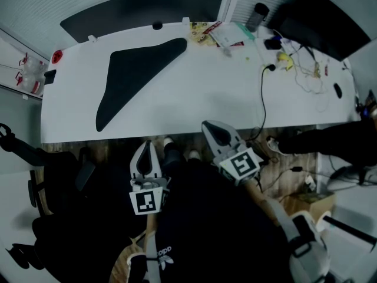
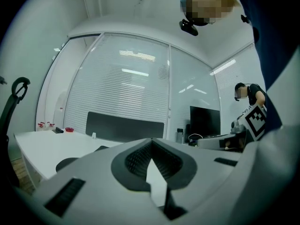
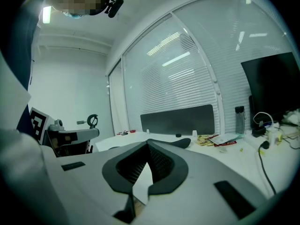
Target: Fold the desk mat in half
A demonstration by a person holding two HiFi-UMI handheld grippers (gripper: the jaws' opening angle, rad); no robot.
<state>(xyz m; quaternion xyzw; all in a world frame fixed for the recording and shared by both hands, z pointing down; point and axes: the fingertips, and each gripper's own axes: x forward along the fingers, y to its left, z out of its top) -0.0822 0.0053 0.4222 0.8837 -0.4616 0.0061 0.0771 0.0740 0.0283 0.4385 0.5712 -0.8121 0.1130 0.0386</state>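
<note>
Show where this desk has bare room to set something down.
Widest bare patch: the white desk between the dark desk mat and the black cable, to the near edge. A narrower strip lies left of the mat. Crowded: the far right, with colourful packets, a grey bottle and tangled wires.

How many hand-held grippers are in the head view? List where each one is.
2. The left grey hand-held gripper is at lower centre-left, just short of the white table's near edge; the right grey hand-held gripper is to its right, by the same edge. None seems hidden.

White desk (image 1: pixel 206 93), glass wall with slatted blinds (image 2: pixel 122 97) behind, black office chair (image 1: pixel 56 181) at left, wood floor (image 1: pixel 109 151)
</note>
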